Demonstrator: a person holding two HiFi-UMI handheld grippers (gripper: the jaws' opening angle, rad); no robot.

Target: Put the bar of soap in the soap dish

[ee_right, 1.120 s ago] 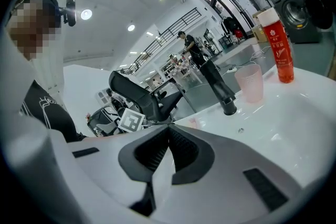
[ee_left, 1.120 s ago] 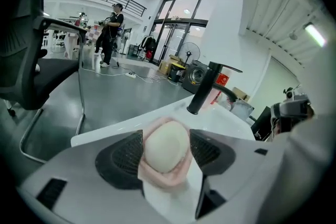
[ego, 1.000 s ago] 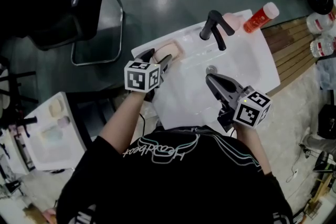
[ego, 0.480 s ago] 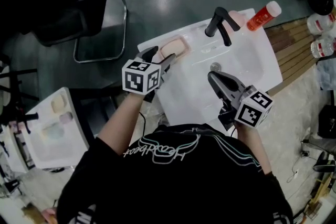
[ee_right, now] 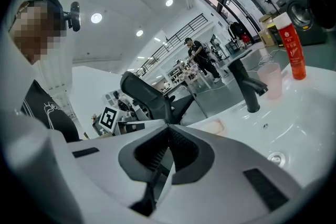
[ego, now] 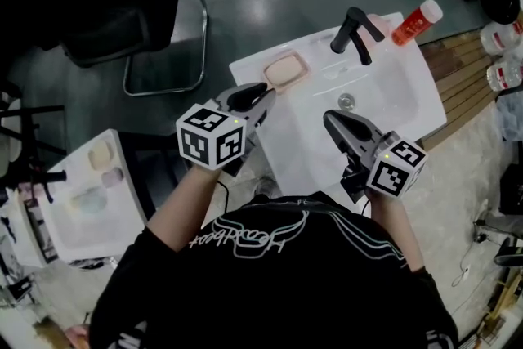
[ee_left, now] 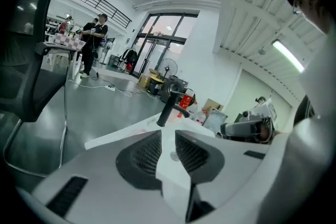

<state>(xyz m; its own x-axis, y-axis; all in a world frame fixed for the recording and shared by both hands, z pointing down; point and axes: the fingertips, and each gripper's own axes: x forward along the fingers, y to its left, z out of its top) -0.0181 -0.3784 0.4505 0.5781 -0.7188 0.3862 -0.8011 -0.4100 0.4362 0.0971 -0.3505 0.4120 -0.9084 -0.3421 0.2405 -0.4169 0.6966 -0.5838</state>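
The pale pink bar of soap (ego: 286,70) lies in the soap dish (ego: 299,60) on the back left corner of the white sink (ego: 391,90). My left gripper (ego: 260,98) hangs just in front of the dish, apart from it; its jaws are closing, a narrow gap still shows between them and nothing is in it (ee_left: 168,136). My right gripper (ego: 329,120) is shut and empty over the sink's front edge, near the drain (ego: 346,101). In the right gripper view the soap (ee_right: 212,126) shows beyond the shut tips (ee_right: 168,127).
A black faucet (ego: 353,30) stands at the sink's back, with a pink cup (ego: 377,22) and a red bottle (ego: 415,22) to its right. A black chair (ego: 139,12) stands behind left. A second white basin (ego: 122,217) holding soaps is at the left.
My left gripper has drawn back from the soap dish and risen, and its jaws have narrowed. The soap stays in the dish. The right gripper has shifted slightly.
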